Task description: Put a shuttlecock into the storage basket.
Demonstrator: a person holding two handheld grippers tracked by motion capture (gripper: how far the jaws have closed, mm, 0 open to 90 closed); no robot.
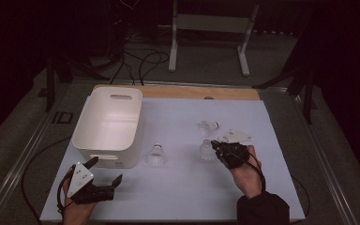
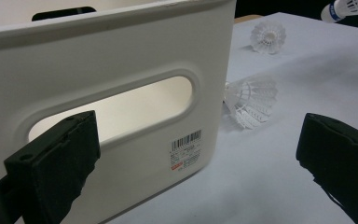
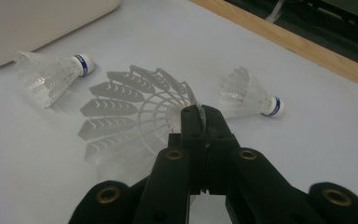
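My biggest worry sits off to my left: the white plastic bin with handle cut-outs [image 1: 108,125] is well apart from my right claw [image 3: 199,111], with a stretch of pale blue table mat [image 1: 178,187] to cross. I judge the carry could fail because my grip is thin. The jaws are clenched on just the edge of the white plastic-skirted shuttlecock [image 3: 135,119], where the skirt meets its base, so a quick swing or a bump on the bin's rim might twist it free.

My left claw [image 2: 191,154] hangs released, jaws wide, just in front of the bin's near wall, holding nothing; it could knock the bin if it drifts.

Two loose white shuttlecocks with blue-banded corks lie nearby, one ahead-left of my right claw [image 3: 51,74], one ahead-right [image 3: 251,99]. A low sweep could scatter them.

The held shuttlecock lies right at my right fingertips. Its long axis runs from my jaws outward; the open skirt fans away to the left, the cork end hidden at the pads.
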